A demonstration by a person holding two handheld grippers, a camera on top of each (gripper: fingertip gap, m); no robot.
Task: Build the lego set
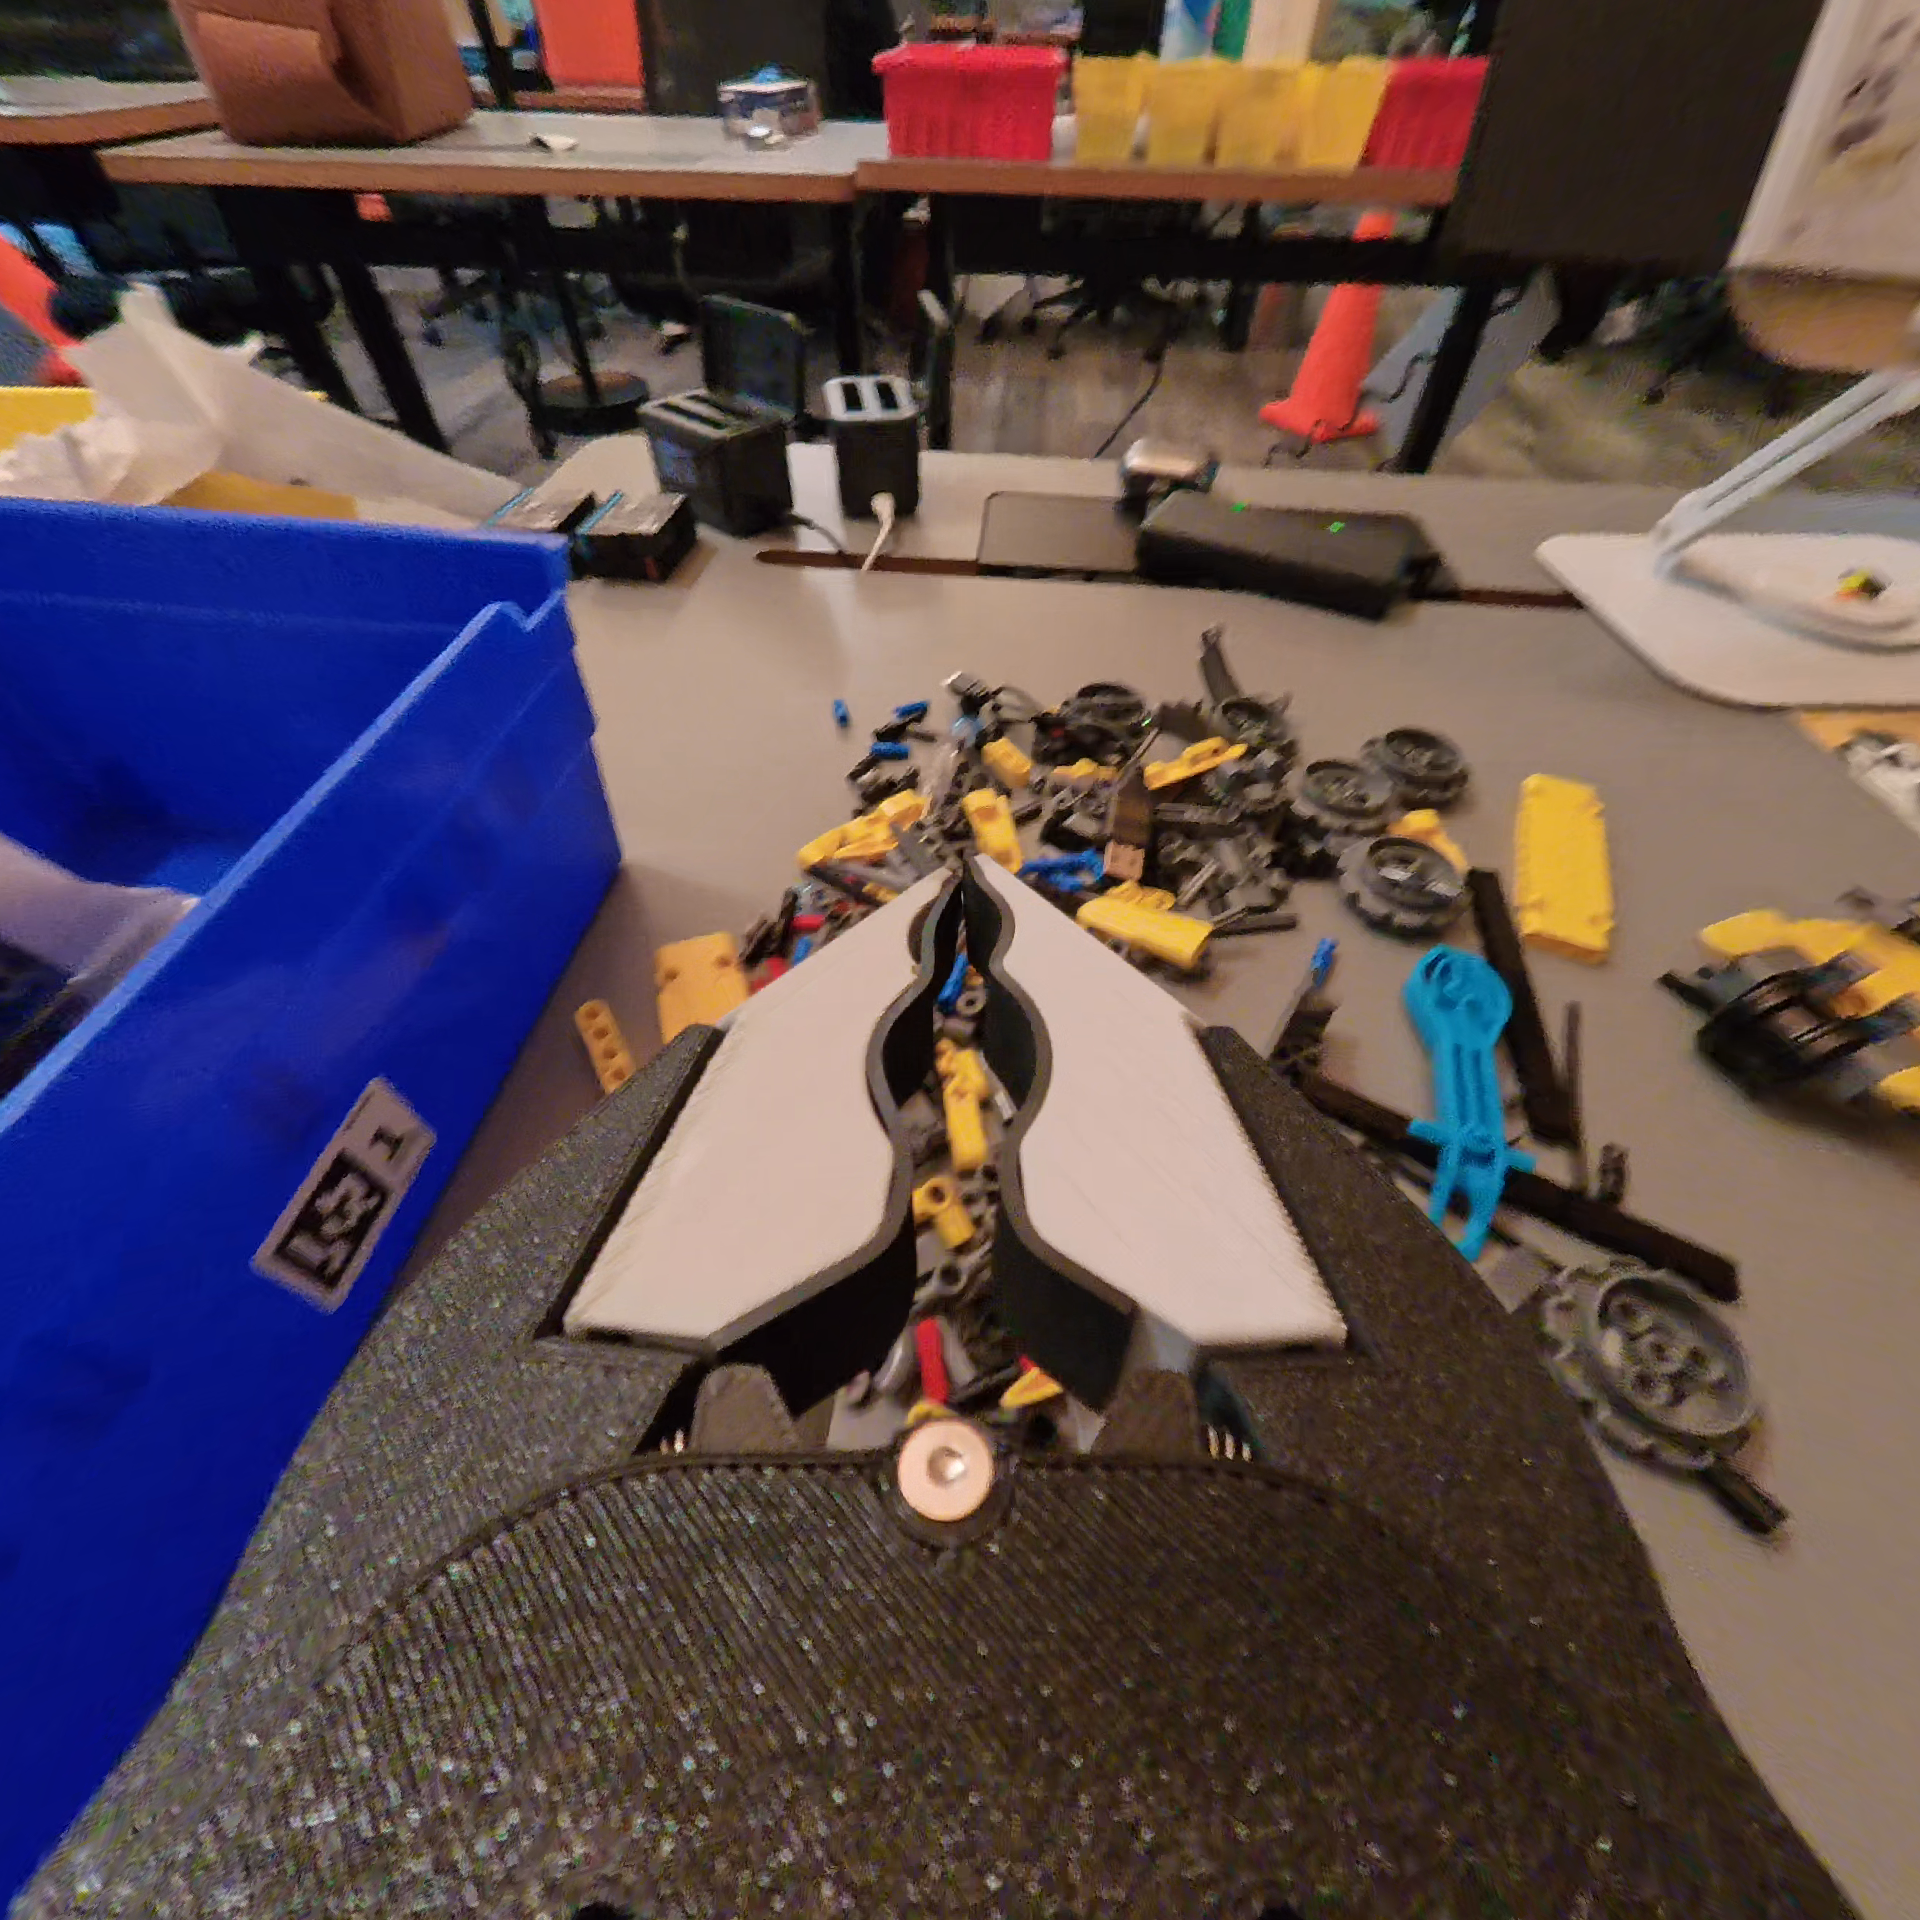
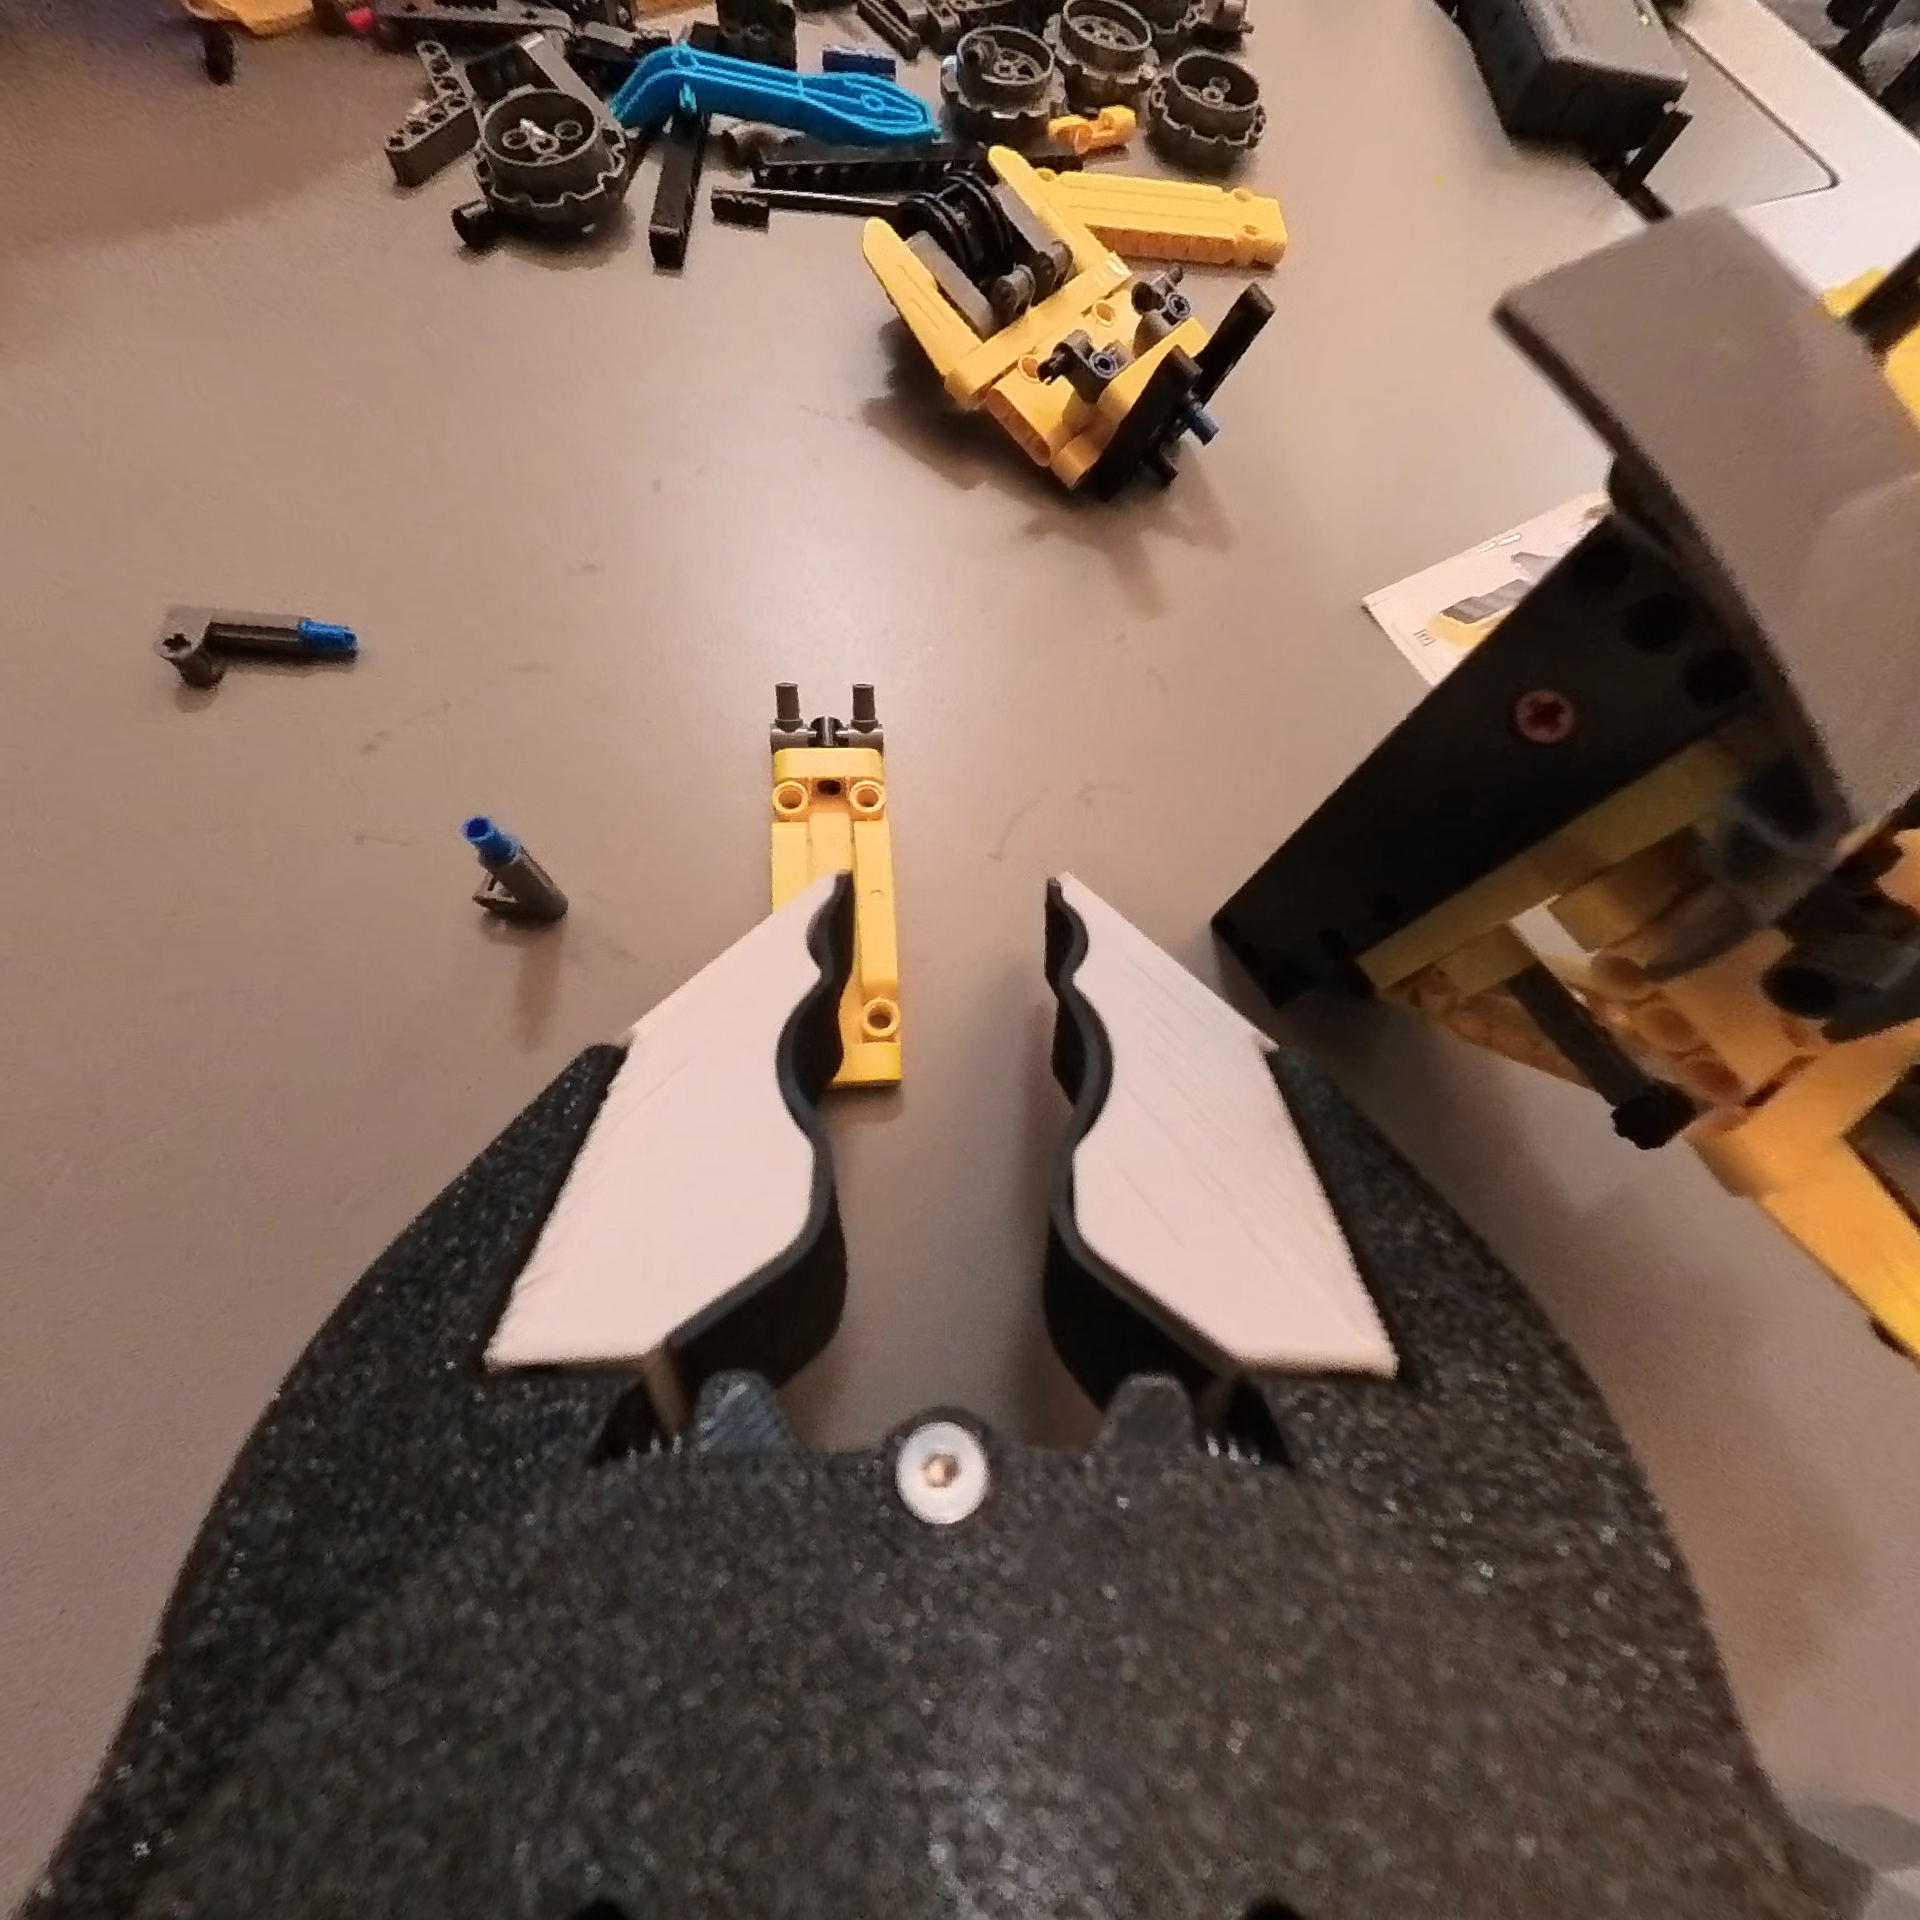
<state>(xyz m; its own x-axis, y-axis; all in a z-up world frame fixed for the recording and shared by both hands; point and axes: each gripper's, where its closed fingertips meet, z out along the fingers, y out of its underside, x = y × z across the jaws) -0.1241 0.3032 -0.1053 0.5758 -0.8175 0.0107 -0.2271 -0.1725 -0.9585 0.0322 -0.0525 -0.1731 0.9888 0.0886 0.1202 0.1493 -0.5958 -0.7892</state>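
Observation:
My left gripper is shut, its tips meeting with nothing visible between them, and hovers over a pile of small yellow, black and blue building pieces on the grey table. My right gripper is open and empty, low over the table. A flat yellow piece with dark pins at its far end lies between the jaws, close against the left finger. A large yellow and black built model stands just right of the right finger.
A big blue bin stands at the left. Around the pile lie a light blue tool, a yellow panel, black wheels and a grey gear. A smaller yellow assembly, two loose pins and a paper sheet are nearby. About 40 cm separates my left fingertips from my right.

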